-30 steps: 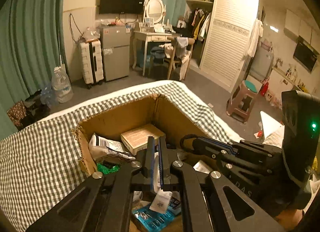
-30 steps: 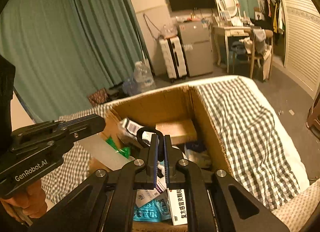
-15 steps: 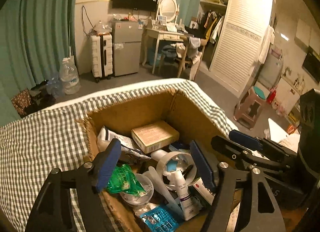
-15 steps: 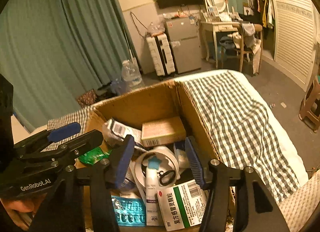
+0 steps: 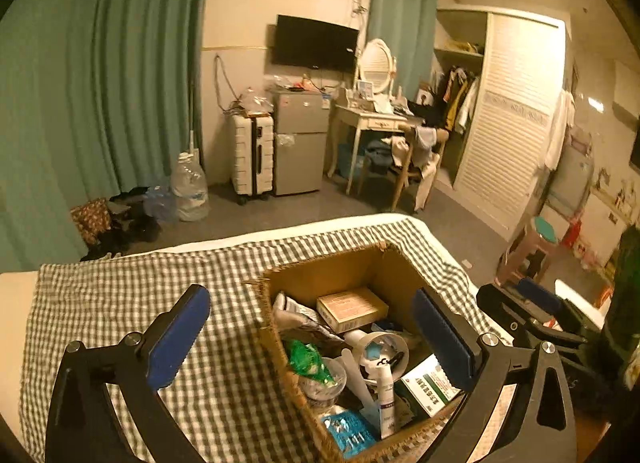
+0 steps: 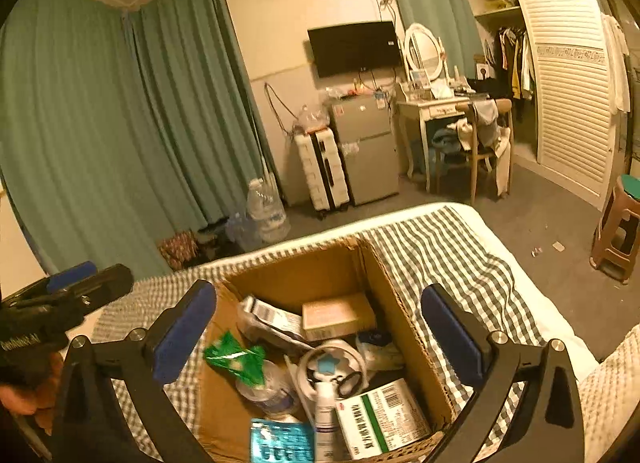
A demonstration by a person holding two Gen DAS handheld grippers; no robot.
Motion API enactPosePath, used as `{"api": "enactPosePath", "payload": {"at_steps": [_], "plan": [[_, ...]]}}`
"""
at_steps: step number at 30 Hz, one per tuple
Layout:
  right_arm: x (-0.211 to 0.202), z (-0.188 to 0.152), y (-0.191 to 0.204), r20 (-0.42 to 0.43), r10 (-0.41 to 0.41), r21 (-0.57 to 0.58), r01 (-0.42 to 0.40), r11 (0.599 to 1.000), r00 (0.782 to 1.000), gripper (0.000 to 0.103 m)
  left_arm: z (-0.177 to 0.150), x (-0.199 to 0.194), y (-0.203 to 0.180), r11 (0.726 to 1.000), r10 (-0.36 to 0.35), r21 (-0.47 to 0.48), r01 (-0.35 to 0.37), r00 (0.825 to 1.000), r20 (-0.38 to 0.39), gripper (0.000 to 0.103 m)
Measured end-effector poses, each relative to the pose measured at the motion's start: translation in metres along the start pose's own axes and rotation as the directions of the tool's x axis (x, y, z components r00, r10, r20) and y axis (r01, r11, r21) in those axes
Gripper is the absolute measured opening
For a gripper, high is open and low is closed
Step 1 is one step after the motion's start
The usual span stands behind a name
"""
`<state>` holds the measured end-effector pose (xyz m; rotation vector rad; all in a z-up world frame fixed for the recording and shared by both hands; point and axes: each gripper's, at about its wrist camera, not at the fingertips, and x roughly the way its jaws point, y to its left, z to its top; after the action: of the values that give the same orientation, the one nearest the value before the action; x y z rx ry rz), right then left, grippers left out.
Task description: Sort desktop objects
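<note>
An open cardboard box [image 5: 344, 271] [image 6: 292, 275] stands on a checked cloth [image 5: 140, 291]. It holds a tan carton [image 5: 352, 309] [image 6: 338, 315], a green packet [image 5: 306, 359] [image 6: 236, 357], a white roll [image 5: 380, 351] [image 6: 332, 363], a white tube [image 5: 386, 399] [image 6: 326, 415], a green-white medicine box [image 5: 430, 385] [image 6: 380, 419] and a blue blister pack [image 5: 348, 433] [image 6: 280, 441]. My left gripper [image 5: 316, 343] hangs open and empty above the box's left side. My right gripper [image 6: 320, 335] hangs open and empty above the box.
The cloth covers a bed with a white edge [image 6: 540, 303]. Beyond are green curtains [image 5: 100, 83], a water jug [image 5: 188, 191], a suitcase [image 5: 252, 159], a small fridge [image 5: 300, 143], a dressing table [image 5: 372, 119] and a stool [image 6: 616, 231].
Both grippers have opened wide from shut and risen away from the box. The box contents now show in full.
</note>
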<state>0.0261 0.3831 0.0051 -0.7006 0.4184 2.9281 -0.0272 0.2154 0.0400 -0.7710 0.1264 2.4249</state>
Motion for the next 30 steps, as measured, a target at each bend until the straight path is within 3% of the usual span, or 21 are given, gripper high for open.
{"api": "enactPosePath", "payload": {"at_steps": [7,12,17,25,30], "plan": [[-0.041,0.007,0.037,0.065,0.01,-0.07,-0.005,0.998,0.998,0.103,0.012,-0.071,0.027,0.989,0.135,0.042,-0.139,0.987,0.089,0.103],[-0.074,0.009,0.065,0.116,0.04,-0.126,-0.025,0.992,0.992,0.103,0.006,-0.117,0.06,0.981,0.19,0.013,-0.193,0.974,0.124,0.103],[-0.093,0.006,0.1,0.13,0.082,-0.166,-0.06,0.984,0.988,0.103,-0.005,-0.151,0.092,0.976,0.216,-0.014,-0.216,0.968,0.124,0.103],[-0.097,-0.013,0.168,0.116,0.152,-0.247,-0.119,0.962,0.982,0.103,-0.032,-0.192,0.165,0.952,0.304,-0.081,-0.295,0.942,0.141,0.103],[-0.088,-0.027,0.205,0.084,0.168,-0.311,-0.134,0.941,0.982,0.103,-0.054,-0.195,0.212,0.952,0.275,-0.172,-0.254,0.956,0.105,0.103]]}}
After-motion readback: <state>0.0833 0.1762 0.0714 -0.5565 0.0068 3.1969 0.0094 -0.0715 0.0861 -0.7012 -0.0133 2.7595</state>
